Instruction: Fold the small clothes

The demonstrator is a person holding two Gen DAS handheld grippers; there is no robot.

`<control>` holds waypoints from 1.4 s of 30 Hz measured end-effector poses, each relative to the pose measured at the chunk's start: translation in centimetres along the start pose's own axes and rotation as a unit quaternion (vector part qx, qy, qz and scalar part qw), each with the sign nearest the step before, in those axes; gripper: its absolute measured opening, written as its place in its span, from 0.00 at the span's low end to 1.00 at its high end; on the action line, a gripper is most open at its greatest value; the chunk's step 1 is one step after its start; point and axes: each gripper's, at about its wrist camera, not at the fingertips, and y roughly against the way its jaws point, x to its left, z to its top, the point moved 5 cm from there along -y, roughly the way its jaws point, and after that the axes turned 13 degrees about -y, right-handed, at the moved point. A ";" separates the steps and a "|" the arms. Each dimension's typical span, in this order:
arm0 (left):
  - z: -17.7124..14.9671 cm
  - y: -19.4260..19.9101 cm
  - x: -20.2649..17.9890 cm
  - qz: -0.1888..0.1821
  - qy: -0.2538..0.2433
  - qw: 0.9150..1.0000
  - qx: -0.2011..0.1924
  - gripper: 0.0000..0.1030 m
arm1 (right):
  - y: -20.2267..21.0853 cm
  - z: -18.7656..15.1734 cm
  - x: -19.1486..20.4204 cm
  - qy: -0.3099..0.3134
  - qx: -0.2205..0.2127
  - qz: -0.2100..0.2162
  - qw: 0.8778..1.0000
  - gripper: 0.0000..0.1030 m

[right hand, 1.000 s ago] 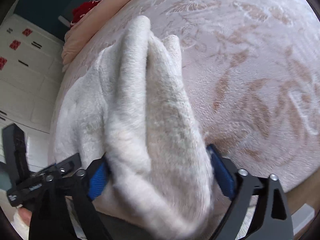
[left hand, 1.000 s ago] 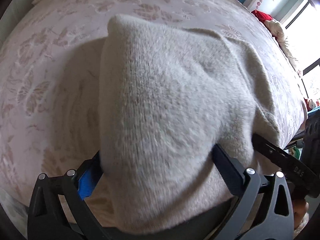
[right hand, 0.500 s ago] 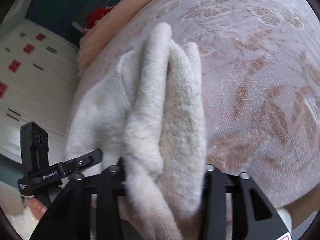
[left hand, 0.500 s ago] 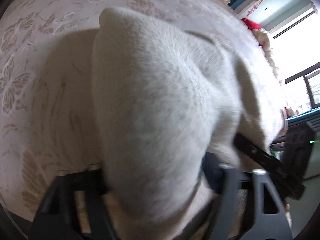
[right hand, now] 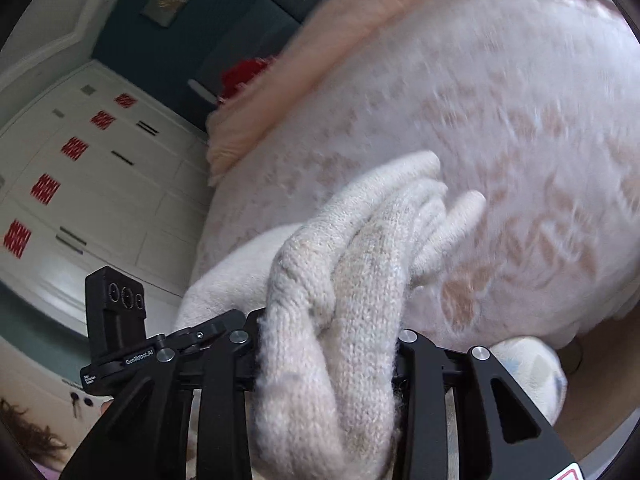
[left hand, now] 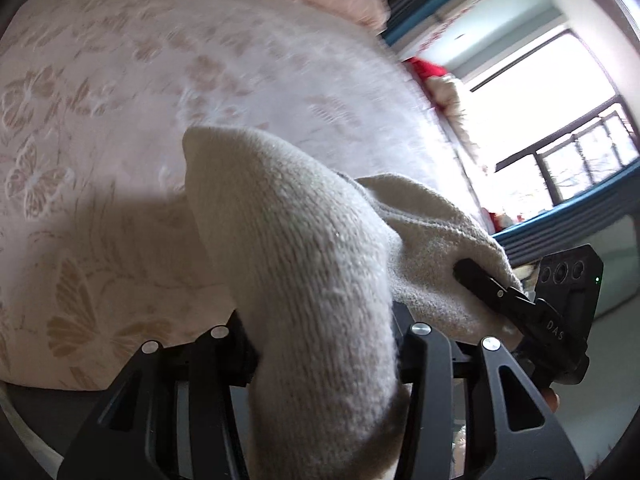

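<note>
Bunched sweater (left hand: 304, 280) blocking bedspread (left hand: 120, 100)

The sweater (left hand: 304, 264) bunches between the fingers of the left tongs (left hand: 320, 348) and reaches rightward to the right tongs (right hand: 326, 352), which clamp its other end. The bed (left hand: 168, 92) lies ahead of and under both, with a blanket (right hand: 320, 60) at its far edge. A window (left hand: 560, 120) stands right of the left tongs; cupboards (right hand: 80, 184) stand left of the right tongs.

Butterfly-patterned bedspread (left hand: 120, 128), peach pillow (right hand: 304, 68), perhaps red cloth (right hand: 244, 74).
</note>
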 end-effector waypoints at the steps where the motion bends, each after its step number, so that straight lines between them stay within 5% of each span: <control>1: 0.4 1.0 -0.7 -0.005 -0.005 1.000 -0.013 0.43 | 1.0 -0.1 1.2 0.010 -0.013 0.004 1.000 0.32; 7: 3.6 9.9 -5.0 0.006 -0.084 0.989 -0.122 0.43 | 6.2 0.8 10.0 0.088 -0.092 0.066 0.990 0.32; 12: 5.9 18.9 -5.5 0.024 -0.140 0.967 -0.210 0.44 | 8.1 0.4 18.6 0.171 -0.149 0.115 0.967 0.32; 20: 7.8 28.3 -0.7 0.102 -0.199 0.930 -0.292 0.46 | 3.2 0.1 27.8 0.222 -0.150 0.173 0.948 0.35; 22: 7.6 28.3 2.0 0.112 -0.191 0.931 -0.289 0.50 | -1.1 -0.1 27.7 0.221 -0.137 0.158 0.953 0.39; 25: 6.5 24.8 8.8 0.119 -0.158 0.947 -0.252 0.64 | -8.6 -1.3 24.6 0.208 -0.105 0.114 0.966 0.55; 27: 4.4 20.6 15.3 0.151 -0.112 0.960 -0.206 0.79 | -15.4 -2.7 19.5 0.196 -0.066 0.029 0.978 0.56; 29: 0.4 16.3 21.8 0.216 -0.045 0.965 -0.142 0.78 | -19.4 -4.5 14.3 0.169 -0.029 -0.057 0.983 0.51; 31: -3.3 14.1 25.1 0.232 0.007 0.968 -0.100 0.73 | -20.3 -7.1 9.4 0.118 0.009 -0.072 0.990 0.50; 35: -7.2 13.7 25.4 0.206 0.048 0.971 -0.114 0.74 | -20.3 -9.0 7.4 0.124 0.043 -0.100 0.986 0.50; 40: -5.4 12.6 24.2 0.199 0.045 0.971 -0.124 0.80 | -22.7 -7.6 9.6 0.124 0.039 -0.093 0.987 0.50; 42: -5.4 12.2 23.5 0.205 0.043 0.970 -0.127 0.79 | -23.9 -7.7 10.9 0.147 0.039 -0.085 0.985 0.32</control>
